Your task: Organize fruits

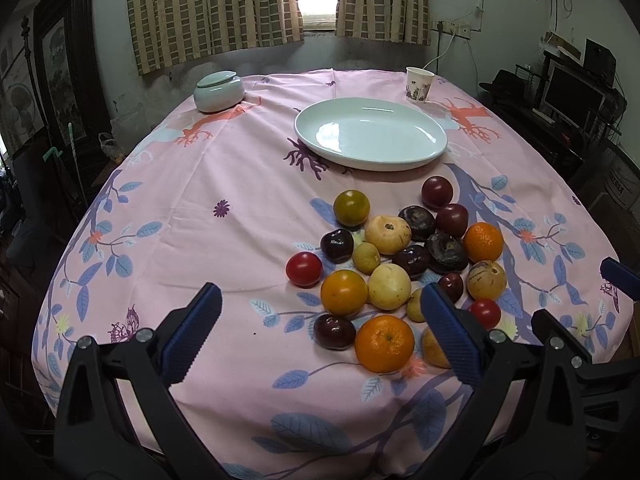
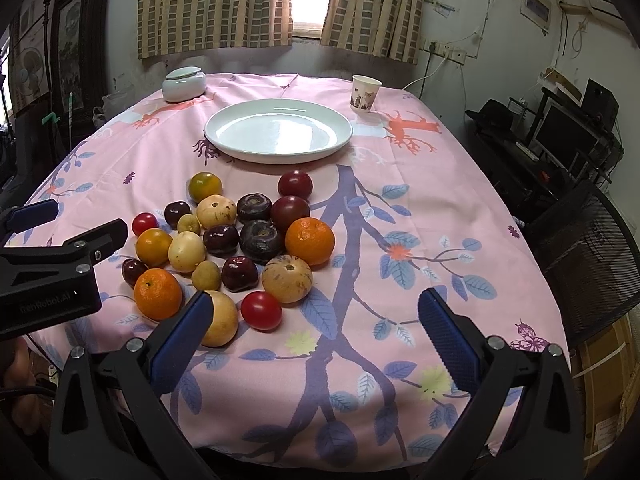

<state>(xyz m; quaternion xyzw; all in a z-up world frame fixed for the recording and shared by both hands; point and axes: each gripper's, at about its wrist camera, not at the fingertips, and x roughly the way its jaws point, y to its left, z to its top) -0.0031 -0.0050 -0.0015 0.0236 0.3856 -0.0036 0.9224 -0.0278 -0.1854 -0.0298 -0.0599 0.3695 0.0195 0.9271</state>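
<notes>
A heap of fruit lies on the pink cloth: oranges (image 1: 384,343) (image 2: 309,241), red tomatoes (image 1: 304,268) (image 2: 261,310), dark plums (image 1: 337,245) (image 2: 239,273) and pale yellow fruits (image 1: 389,286) (image 2: 287,278). Beyond the heap stands an empty white oval plate (image 1: 370,134) (image 2: 279,130). My left gripper (image 1: 320,294) is open, low over the near-left side of the heap, holding nothing. My right gripper (image 2: 316,299) is open too, with the heap's near-right fruits by its left finger. Each gripper shows at the edge of the other's view: the left gripper (image 2: 80,220), the right gripper (image 1: 580,296).
A lidded white jar (image 1: 219,92) (image 2: 184,84) stands at the far left of the table and a paper cup (image 1: 419,84) (image 2: 365,93) at the far right. A desk with a monitor (image 2: 564,132) and a mesh chair (image 2: 592,256) stand to the right.
</notes>
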